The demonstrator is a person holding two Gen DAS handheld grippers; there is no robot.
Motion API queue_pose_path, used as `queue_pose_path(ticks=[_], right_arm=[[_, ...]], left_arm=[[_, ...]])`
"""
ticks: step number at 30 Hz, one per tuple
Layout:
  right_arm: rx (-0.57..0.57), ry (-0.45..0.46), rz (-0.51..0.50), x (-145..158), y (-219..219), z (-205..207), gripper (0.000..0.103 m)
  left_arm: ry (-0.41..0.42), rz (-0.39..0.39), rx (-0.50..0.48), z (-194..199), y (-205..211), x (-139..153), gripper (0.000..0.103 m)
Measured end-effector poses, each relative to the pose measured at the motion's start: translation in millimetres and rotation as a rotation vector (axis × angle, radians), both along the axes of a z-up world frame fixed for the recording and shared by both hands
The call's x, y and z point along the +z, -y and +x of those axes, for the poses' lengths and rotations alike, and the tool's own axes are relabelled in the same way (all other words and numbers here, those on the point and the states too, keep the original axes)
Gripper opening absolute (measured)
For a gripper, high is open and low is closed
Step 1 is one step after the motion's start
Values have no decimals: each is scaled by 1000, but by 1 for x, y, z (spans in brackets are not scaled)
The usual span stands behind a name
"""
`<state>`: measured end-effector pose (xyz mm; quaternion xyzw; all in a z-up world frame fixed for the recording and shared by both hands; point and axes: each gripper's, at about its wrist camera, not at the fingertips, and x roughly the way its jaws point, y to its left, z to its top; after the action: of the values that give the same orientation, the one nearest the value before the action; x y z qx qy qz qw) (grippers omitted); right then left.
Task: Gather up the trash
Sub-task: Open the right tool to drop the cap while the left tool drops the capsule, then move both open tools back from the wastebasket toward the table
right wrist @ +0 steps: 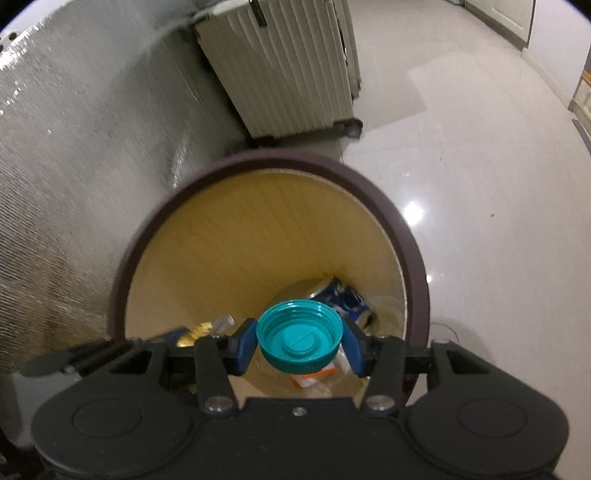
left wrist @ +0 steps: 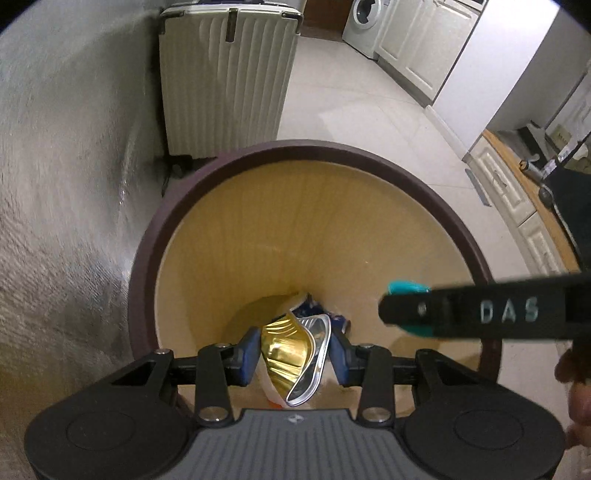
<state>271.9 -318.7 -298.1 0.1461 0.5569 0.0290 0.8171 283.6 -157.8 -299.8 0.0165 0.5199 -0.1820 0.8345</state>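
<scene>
One bin [right wrist: 413, 258]. One teal lid [right wrist: 299, 338]. One crushed gold-lined foil cup [left wrist: 295, 354]. One blue can [right wrist: 347, 295] inside the bin at one o'clock. One ribbed suitcase [left wrist: 225, 81]. One washing machine [left wrist: 365, 22]. Two grippers: left gripper [left wrist: 293, 358], right gripper [right wrist: 299, 347].

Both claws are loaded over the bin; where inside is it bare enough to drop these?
Crowded: bin bottom on the right, where the blue can lies, with an orange-and-white scrap nearer. The far and left inner wall is bare. Gold foil lid and teal cap hang inside the rim.

Bin [right wrist: 413, 258] mouth stands open; wall [left wrist: 55, 184] and suitcase [left wrist: 225, 85] seemingly crowd it.
</scene>
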Motion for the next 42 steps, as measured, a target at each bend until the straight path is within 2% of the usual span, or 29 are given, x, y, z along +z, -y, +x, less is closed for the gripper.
queue_pose_path(ticks=[4,6,8,13,18,21,31,42], right_arm=[[8,-51,-1,-3,0,0,51],[7,-63,-14,-2,-2,-1,52],[11,-72,-23,0,-3,0,58],[20,-62,-37,8,-5,-3,60],[22,-39,-44,16,2,-9,61],[17,-22,-49,23,5,-16,61],[31,23,-32,34,11,-33,61],[57,114,-44,60,13,-61,69]], left_arm=[[25,61,-21,1,5,-2,42],[24,61,-30,1,8,-1,42],[17,57,-39,0,8,-1,42],[1,76,-46,-3,6,0,43],[1,80,-26,-5,3,5,66],[2,76,-24,-11,0,11,74],[19,74,-32,-30,-2,29,82],[19,60,12,-49,-15,54,100]])
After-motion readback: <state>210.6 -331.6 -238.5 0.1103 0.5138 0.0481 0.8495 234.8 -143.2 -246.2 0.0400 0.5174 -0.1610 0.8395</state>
